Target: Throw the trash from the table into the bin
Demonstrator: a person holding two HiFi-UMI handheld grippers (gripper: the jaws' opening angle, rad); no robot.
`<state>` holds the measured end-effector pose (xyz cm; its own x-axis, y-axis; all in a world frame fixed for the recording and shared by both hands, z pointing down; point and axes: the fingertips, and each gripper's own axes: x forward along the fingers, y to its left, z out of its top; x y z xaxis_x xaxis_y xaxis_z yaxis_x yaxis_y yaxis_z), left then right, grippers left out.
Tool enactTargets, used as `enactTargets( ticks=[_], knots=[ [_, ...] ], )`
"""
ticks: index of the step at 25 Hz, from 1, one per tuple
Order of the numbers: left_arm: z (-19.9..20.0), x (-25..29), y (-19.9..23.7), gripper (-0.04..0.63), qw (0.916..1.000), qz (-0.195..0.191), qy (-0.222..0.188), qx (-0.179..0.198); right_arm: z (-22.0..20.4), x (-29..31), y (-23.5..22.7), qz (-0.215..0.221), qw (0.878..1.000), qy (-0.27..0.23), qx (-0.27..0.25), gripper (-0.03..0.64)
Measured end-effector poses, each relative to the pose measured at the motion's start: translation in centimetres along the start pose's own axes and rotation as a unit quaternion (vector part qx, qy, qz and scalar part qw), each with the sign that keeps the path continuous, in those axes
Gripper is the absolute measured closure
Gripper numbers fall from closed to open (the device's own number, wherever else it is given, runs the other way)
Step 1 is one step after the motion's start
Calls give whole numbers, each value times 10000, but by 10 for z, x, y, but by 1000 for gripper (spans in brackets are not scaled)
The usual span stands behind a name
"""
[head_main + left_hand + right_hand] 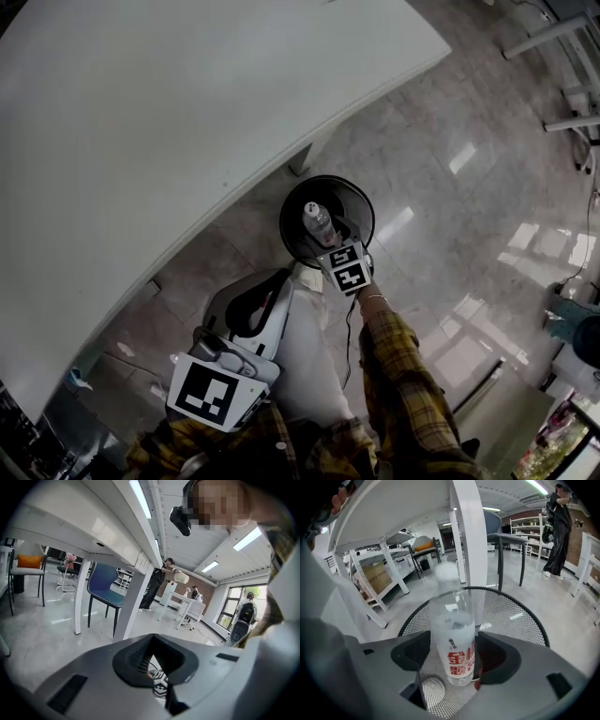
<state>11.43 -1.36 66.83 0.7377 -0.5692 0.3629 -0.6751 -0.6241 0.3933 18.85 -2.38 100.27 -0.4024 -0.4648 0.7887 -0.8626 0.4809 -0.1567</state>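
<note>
The white tabletop (169, 112) fills the upper left. Off its near edge, beside a table leg (309, 155), the black mesh bin (356, 199) stands on the glossy floor (450, 141). Your left hand-held gripper (151, 656) sits low by your body, jaws closed together on nothing. Your right hand-held gripper (452, 658) is over the bin's mouth, jaws spread wider than the clear plastic bottle (453, 634) that stands upright between them. The bottle's label carries red characters, which cannot be read.
</note>
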Motion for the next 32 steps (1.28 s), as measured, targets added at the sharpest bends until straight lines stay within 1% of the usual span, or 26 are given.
enactTargets(
  ticks=[4,9,15,18,22,26,32],
  knots=[
    [-2,3,0,589,10000,-29,33,17,1,9,1,50,10000,78,30,296],
    [10,-3,-7,589,9999,-107,53,-14,7,-9,2,-37,9996,55,261,295],
    [56,-25,-18,589,9999,-139,-29,-42,29,-55,3,-235,9989,74,404,295],
    [72,-37,-37,589,9999,-166,30,-35,40,-82,9,-281,9982,19,530,295],
    [101,-48,-68,589,9994,-328,110,-13,58,-126,22,-193,9972,-69,720,296],
    [139,-60,-85,589,9991,-407,108,-41,91,-164,34,-188,9964,-158,812,296],
    [196,-80,-106,589,9990,-444,-2,-103,142,-225,49,-239,9957,-337,834,334]
  ],
)
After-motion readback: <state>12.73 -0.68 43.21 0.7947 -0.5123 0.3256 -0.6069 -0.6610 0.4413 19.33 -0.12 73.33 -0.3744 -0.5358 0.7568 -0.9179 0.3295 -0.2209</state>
